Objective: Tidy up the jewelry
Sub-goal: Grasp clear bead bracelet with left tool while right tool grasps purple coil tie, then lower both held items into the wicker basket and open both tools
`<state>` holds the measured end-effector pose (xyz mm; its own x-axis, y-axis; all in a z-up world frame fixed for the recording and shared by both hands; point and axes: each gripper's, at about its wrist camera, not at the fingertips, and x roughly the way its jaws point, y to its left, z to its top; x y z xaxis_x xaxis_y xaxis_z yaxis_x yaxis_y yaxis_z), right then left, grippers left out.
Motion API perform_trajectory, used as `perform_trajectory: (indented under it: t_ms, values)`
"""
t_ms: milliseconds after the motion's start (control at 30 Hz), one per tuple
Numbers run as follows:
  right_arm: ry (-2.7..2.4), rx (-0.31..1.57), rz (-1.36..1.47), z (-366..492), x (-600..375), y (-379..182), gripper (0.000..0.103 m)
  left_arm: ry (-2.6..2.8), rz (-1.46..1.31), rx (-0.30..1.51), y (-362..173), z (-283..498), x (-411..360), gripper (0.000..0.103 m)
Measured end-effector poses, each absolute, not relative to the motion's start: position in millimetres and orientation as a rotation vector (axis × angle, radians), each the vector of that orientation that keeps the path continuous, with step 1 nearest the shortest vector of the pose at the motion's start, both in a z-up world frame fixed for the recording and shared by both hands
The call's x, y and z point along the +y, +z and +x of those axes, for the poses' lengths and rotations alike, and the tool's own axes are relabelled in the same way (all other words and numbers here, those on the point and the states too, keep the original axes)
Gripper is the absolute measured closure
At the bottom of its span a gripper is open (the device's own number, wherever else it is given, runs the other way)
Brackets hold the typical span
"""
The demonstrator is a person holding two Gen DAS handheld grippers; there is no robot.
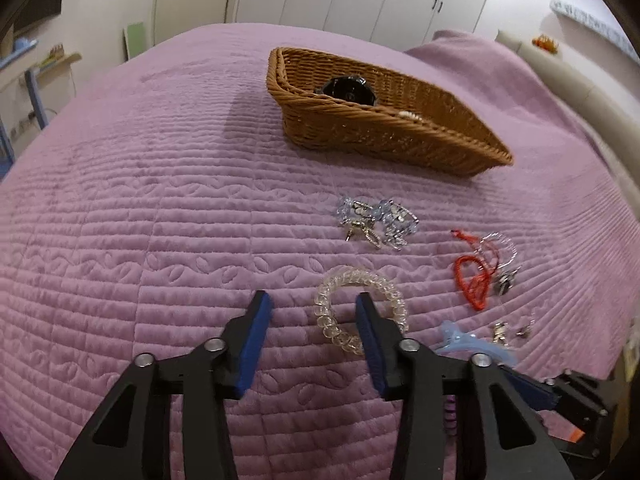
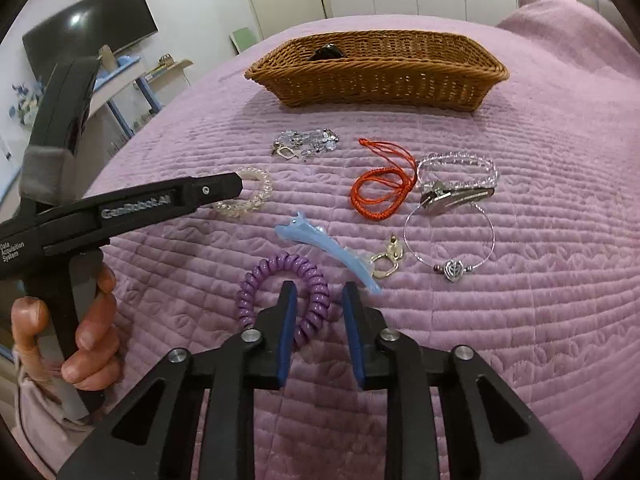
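A clear coiled ring (image 1: 326, 316) lies on the purple quilt (image 1: 160, 220). My left gripper (image 1: 312, 304) hovers low over it, open: its right finger stands over the ring's middle, so the ring's left arc sits between the jaws, untouched. In the right wrist view the left gripper's tip (image 2: 236, 184) overlaps that clear ring (image 2: 258, 182). A purple coiled hair tie (image 2: 272, 268) lies under my right gripper (image 2: 320, 296), which is open. One finger is inside the loop and one outside, with the loop's right side between the pads and small gaps showing.
A wicker basket (image 2: 380, 84) at the back holds a black object (image 1: 348, 88). On the quilt lie a silver-blue charm cluster (image 2: 308, 142), red cord (image 2: 380, 192), clear bead bracelet (image 2: 456, 160), metal clip (image 2: 456, 198), blue hair clip (image 2: 328, 252), gold piece (image 2: 388, 260) and heart-charm bangle (image 2: 452, 268).
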<state>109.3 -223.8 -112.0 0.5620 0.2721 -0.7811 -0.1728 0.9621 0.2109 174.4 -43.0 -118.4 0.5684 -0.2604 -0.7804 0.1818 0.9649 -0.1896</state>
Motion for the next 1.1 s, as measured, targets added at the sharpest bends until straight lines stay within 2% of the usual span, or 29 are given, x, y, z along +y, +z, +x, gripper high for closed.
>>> perform_trajectory:
  t_ms: [67,133,167,567,1100]
  values:
    - [0.255,0.936,0.102,111,-221,-112,0.084,-0.250,-0.069,0.931,-118,175,-46,0.072]
    - [0.253,0.931,0.095,111,-221,-113,0.088,-0.254,-0.063,0.928,-118,174,-46,0.083]
    - [0.255,0.930,0.094,112,-221,-112,0.088,-0.259,-0.064,0.929,-118,174,-46,0.092]
    - [0.297,0.909,0.112,96,-230,-108,0.090,-0.301,-0.110,0.896,-111,163,-39,0.093]
    - [0.302,0.784,0.078,87,-237,-54,0.090,-0.386,-0.120,0.726,-50,146,-36,0.093]
